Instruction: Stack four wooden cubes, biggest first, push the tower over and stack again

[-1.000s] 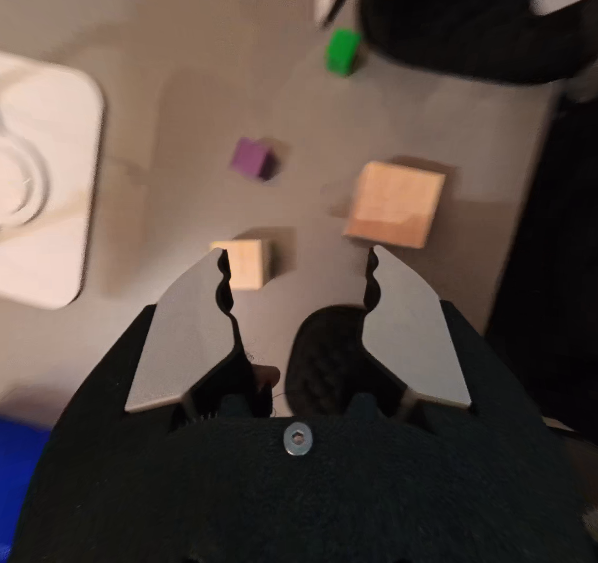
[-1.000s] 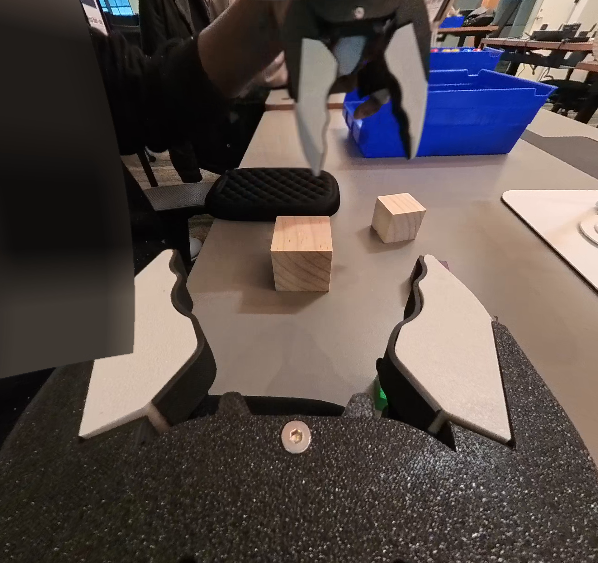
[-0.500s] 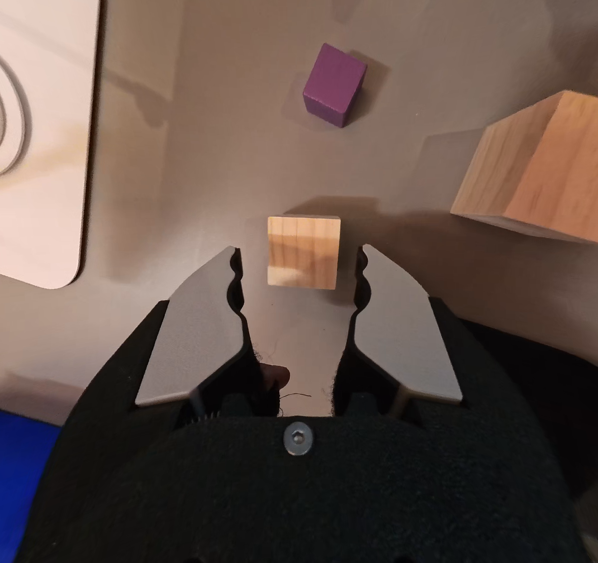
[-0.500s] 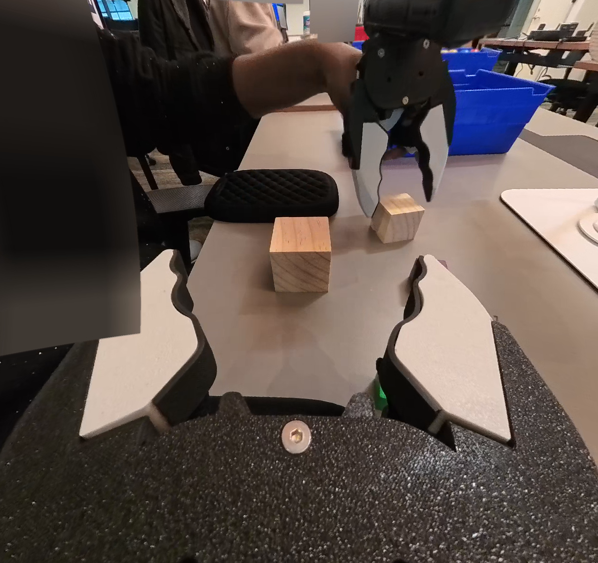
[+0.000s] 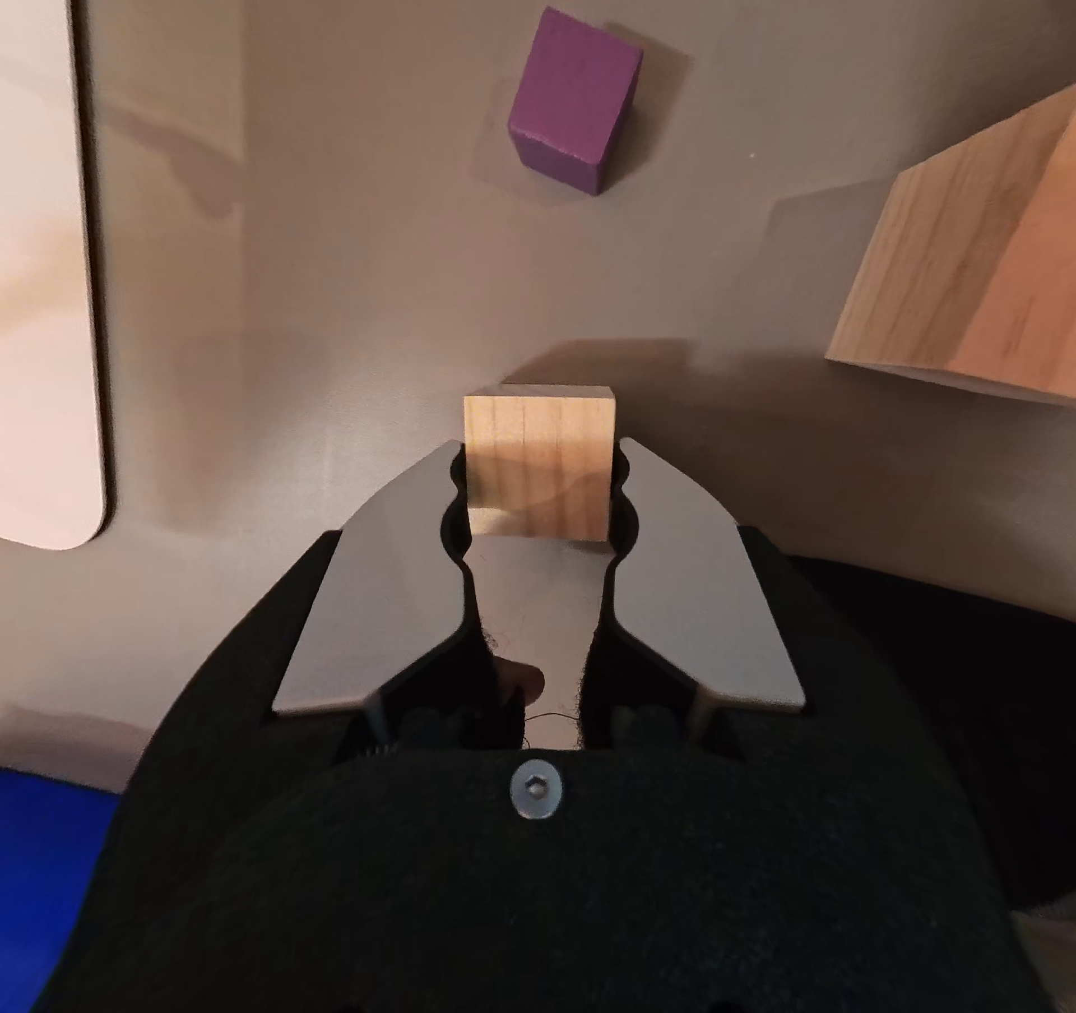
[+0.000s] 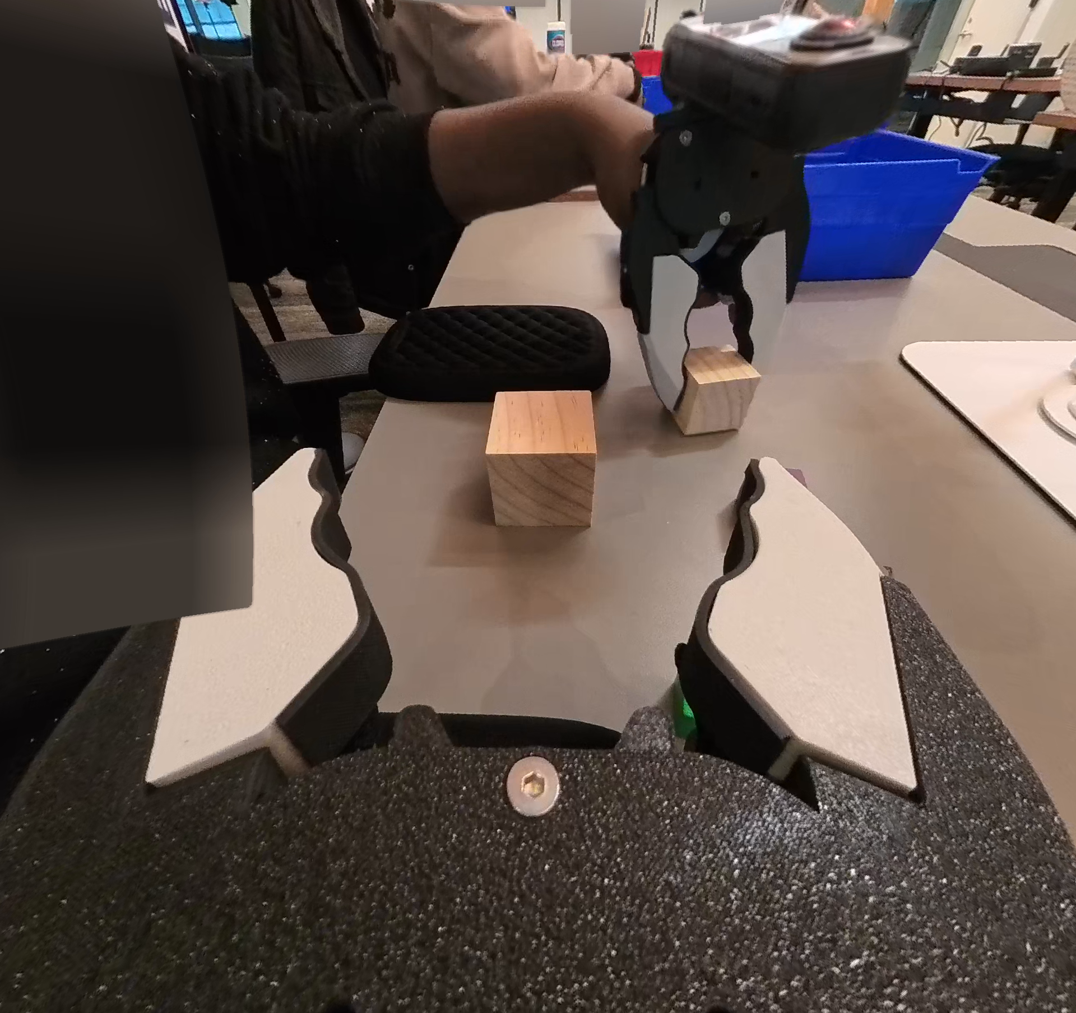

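Left gripper (image 5: 538,481) pinches the small block (image 5: 540,469) on the table (image 5: 326,263).
Only the left view shows the purple block (image 5: 573,102); only the right view shows the bin (image 6: 873,216) and black pad (image 6: 489,353). Right gripper (image 6: 547,496) gapes wide with nothing in it, near the big block (image 6: 541,458).

Small cube (image 6: 719,391) sits right of and behind large cube (image 6: 541,455).

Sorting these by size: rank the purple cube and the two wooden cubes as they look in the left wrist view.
1. Large wooden cube, partly cropped
2. Small wooden cube, between the gripper's fingers
3. Purple cube, close in size and farther off, so unsure
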Motion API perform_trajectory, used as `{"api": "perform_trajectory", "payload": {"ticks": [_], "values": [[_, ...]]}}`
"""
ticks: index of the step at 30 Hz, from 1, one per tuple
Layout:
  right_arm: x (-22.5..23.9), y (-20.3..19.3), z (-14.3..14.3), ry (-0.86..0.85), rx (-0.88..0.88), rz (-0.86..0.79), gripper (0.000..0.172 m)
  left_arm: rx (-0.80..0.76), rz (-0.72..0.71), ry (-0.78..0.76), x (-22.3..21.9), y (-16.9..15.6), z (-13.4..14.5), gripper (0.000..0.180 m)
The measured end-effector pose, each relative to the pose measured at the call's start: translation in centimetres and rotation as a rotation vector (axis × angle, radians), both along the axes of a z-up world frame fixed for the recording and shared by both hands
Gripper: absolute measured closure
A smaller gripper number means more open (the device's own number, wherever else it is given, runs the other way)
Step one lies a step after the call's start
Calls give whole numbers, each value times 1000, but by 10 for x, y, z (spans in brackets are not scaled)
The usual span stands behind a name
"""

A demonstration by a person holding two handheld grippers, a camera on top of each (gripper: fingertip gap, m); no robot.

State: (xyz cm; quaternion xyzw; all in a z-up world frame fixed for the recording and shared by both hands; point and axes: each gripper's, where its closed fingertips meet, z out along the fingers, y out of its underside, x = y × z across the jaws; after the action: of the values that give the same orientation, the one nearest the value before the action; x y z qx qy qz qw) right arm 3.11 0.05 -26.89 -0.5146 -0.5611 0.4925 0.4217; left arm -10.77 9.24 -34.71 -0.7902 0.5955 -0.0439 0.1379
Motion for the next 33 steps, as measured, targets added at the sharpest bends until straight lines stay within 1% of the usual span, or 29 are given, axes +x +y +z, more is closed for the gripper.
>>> {"api": "perform_trajectory", "payload": {"ticks": [2, 5, 9, 12, 15, 19, 27, 33], "values": [[0, 0, 0, -1, -2, 2, 45, 1, -9, -21, 4, -3, 9, 136], [0, 0, 0, 0, -3, 3, 46, -6, -48, -56, 14, -13, 32, 136], [0, 0, 0, 2, -2, 3, 46, -12, -109, -88, 35, -35, 64, 135], [0, 0, 1, 5, -1, 1, 47, -16, -148, -107, 54, -56, 78, 136], [0, 0, 0, 4, 0, 1, 47, -10, -185, -80, 68, -75, 79, 136], [0, 0, 0, 1, 6, 1, 47, -12, -209, -56, 81, -90, 71, 136], [0, 0, 0, 1, 7, 0, 48, -2, -201, -25, 81, -90, 57, 135], [0, -1, 0, 4, 7, 2, 48, -7, -201, -13, 79, -91, 52, 136]]}}
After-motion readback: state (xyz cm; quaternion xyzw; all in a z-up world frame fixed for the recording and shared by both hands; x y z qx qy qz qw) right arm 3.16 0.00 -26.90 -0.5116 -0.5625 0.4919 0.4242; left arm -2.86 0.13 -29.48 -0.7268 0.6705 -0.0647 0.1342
